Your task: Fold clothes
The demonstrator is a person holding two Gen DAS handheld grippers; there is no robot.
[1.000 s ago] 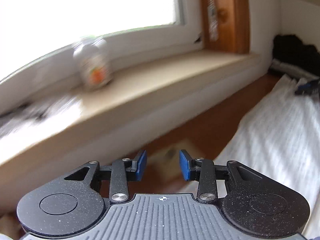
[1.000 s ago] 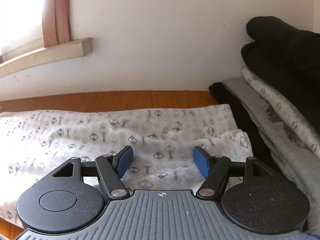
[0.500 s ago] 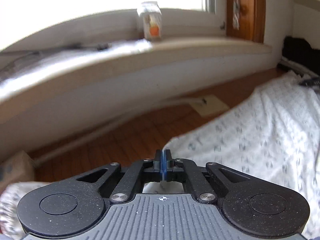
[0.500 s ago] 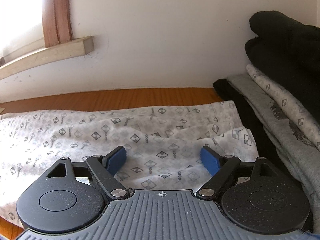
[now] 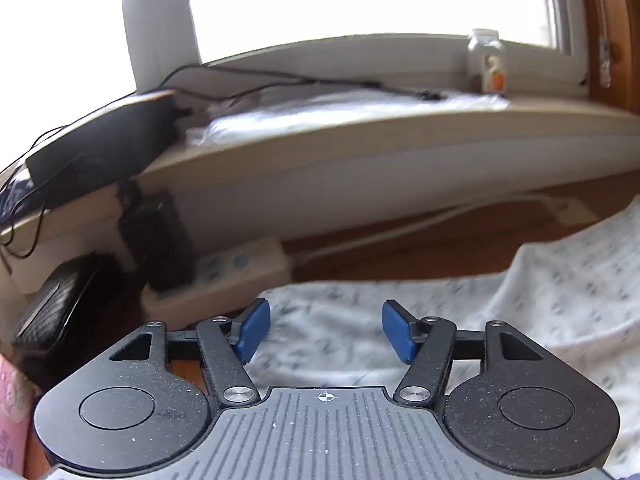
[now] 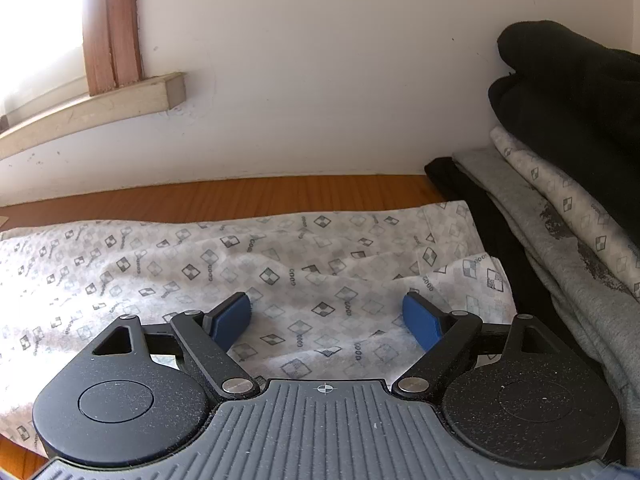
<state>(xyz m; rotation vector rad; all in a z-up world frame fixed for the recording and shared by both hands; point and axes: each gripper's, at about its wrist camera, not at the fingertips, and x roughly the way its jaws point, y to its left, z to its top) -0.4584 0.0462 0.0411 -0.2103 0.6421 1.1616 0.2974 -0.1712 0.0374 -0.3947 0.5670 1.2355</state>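
Observation:
A white garment with a grey diamond print point(image 6: 240, 264) lies spread over the wooden table point(image 6: 248, 196). Its left end point(image 5: 400, 304) shows blurred in the left wrist view. My left gripper point(image 5: 324, 330) hovers over that end, its jaws opening, with cloth below the blue pads and nothing pinched between them. My right gripper point(image 6: 326, 318) stands open above the garment's right end, near a folded-over corner point(image 6: 476, 280), and grips nothing.
A stack of folded clothes point(image 6: 560, 216), grey, printed and black, rises at the right against the white wall. On the left stand a white power strip point(image 5: 224, 276), black adapters and cables point(image 5: 152, 236), and a windowsill point(image 5: 360, 120) with a small jar point(image 5: 486, 60).
The left gripper swung left along the sill, shut for a moment at the cloth's edge, then opened again over the garment's left end. The right gripper widened slightly and stayed in place.

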